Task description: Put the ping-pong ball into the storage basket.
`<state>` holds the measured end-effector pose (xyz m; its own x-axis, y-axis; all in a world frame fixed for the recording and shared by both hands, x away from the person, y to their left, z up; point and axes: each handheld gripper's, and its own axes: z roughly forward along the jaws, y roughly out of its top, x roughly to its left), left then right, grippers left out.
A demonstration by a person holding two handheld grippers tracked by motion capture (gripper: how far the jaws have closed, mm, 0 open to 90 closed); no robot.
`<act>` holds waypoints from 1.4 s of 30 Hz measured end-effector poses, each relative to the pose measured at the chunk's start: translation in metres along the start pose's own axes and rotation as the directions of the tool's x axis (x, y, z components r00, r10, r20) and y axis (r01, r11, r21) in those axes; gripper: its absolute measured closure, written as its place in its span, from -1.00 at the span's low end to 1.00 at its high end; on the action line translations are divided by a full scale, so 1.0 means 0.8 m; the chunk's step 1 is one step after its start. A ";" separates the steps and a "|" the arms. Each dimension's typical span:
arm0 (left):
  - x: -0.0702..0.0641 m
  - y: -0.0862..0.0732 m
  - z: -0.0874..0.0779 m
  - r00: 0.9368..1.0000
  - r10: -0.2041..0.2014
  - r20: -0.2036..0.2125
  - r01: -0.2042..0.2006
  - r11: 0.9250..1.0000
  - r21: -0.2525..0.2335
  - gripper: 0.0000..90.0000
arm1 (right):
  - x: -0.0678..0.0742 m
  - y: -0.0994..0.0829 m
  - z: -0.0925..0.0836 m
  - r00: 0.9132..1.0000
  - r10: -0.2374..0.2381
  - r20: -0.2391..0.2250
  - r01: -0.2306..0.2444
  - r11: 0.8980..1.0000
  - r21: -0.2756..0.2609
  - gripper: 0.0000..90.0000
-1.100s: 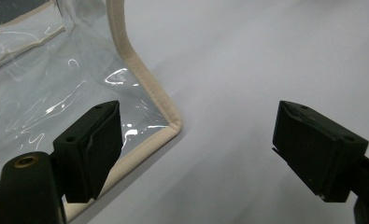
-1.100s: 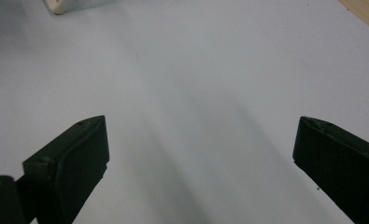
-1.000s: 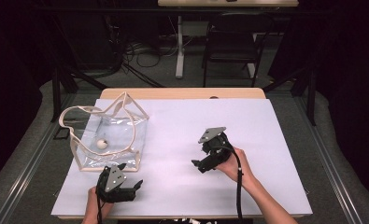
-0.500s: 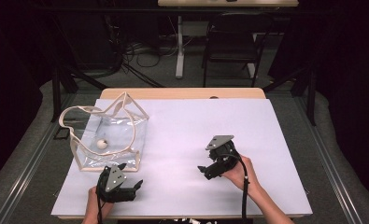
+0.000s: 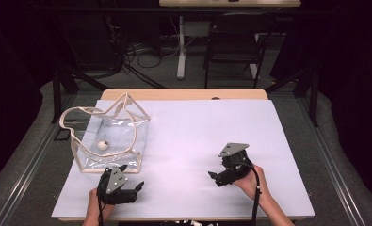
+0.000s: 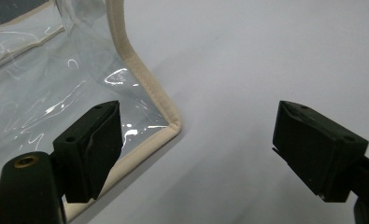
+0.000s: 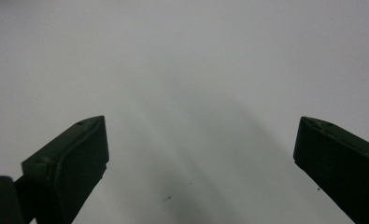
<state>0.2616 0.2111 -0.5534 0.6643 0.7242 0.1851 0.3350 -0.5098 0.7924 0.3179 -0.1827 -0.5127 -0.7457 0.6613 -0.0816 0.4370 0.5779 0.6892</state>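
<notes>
A clear plastic bag (image 5: 109, 141) with beige trim and looping beige handles lies on the left of the white table sheet (image 5: 193, 127). A small white ball (image 5: 102, 146) rests inside it. My left gripper (image 5: 133, 187) sits near the front edge just below the bag's near corner, open and holding nothing. In the left gripper view the bag's beige-edged corner (image 6: 166, 122) lies just past the left jaw, with my left gripper (image 6: 198, 147) open over bare sheet. My right gripper (image 5: 214, 178) rests low at the front right, open; in its own view my right gripper (image 7: 201, 161) frames blank sheet.
The wooden table edge (image 5: 183, 94) shows behind the sheet. Beyond it stand a dark chair (image 5: 233, 44), a white table leg (image 5: 180, 47) and floor cables (image 5: 136, 52). Bare white sheet stretches between and beyond the two grippers.
My right gripper has drawn back toward the front edge and slightly right, sinking lower to the sheet. The left gripper and the bag have stayed put.
</notes>
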 end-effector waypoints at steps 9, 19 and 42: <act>0.000 0.000 0.000 1.000 0.000 -0.002 0.000 1.000 0.001 -0.64 | 0.000 -0.018 -0.011 1.000 0.011 0.023 -0.011 1.000 -0.013 -0.97; 0.000 0.000 0.000 1.000 0.000 -0.001 0.000 1.000 0.001 -0.64 | -0.002 -0.035 -0.019 0.999 0.024 0.037 -0.022 0.999 -0.033 -0.99; 0.000 -0.001 0.000 1.000 0.004 -0.004 -0.004 1.000 0.005 -0.64 | -0.002 -0.077 -0.037 0.995 0.070 0.077 -0.067 0.997 -0.042 -1.00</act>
<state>0.2611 0.2116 -0.5538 0.6627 0.7241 0.1911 0.3352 -0.5150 0.7889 0.2775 -0.2337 -0.5342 -0.6722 0.7351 -0.0888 0.4641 0.5117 0.7231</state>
